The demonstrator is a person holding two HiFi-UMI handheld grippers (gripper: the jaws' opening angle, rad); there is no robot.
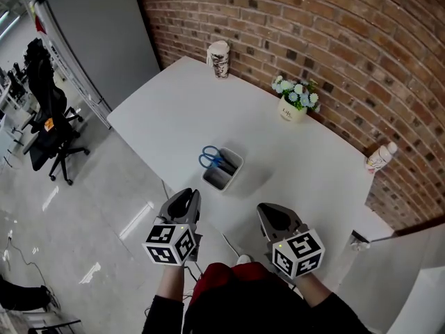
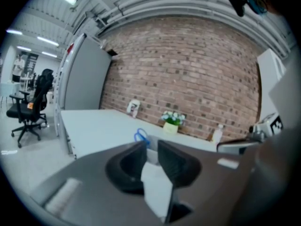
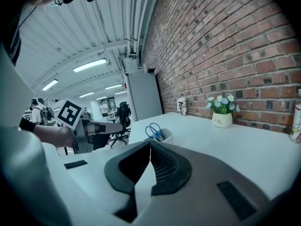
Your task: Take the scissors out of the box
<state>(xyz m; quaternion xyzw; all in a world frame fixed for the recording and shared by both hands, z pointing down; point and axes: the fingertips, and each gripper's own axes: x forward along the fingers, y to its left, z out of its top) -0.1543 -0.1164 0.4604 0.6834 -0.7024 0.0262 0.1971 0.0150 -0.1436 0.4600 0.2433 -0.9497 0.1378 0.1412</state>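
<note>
Blue-handled scissors (image 1: 217, 158) sit handles-up in a small grey rectangular box (image 1: 230, 177), mid white table (image 1: 160, 117), per head view. Left gripper (image 1: 186, 195) and right gripper (image 1: 274, 211) hang near the table edge, short of the box, cubes w/ black-white square markers. Left gripper view: I see dark ribbed jaws apart, nothing btwn them. Right gripper view: jaws closed tip to tip, empty. Lettering on the cream flower pot (image 3: 222, 120) is too small for me to read; rough brick wall (image 3: 225, 41) behind.

The table (image 1: 181, 110) is smooth, matt white. The wall (image 1: 313, 26) is rough red brick. The floor (image 1: 104, 207) is glossy and reflects light. The scissors (image 1: 212, 158) have blue plastic handles.
</note>
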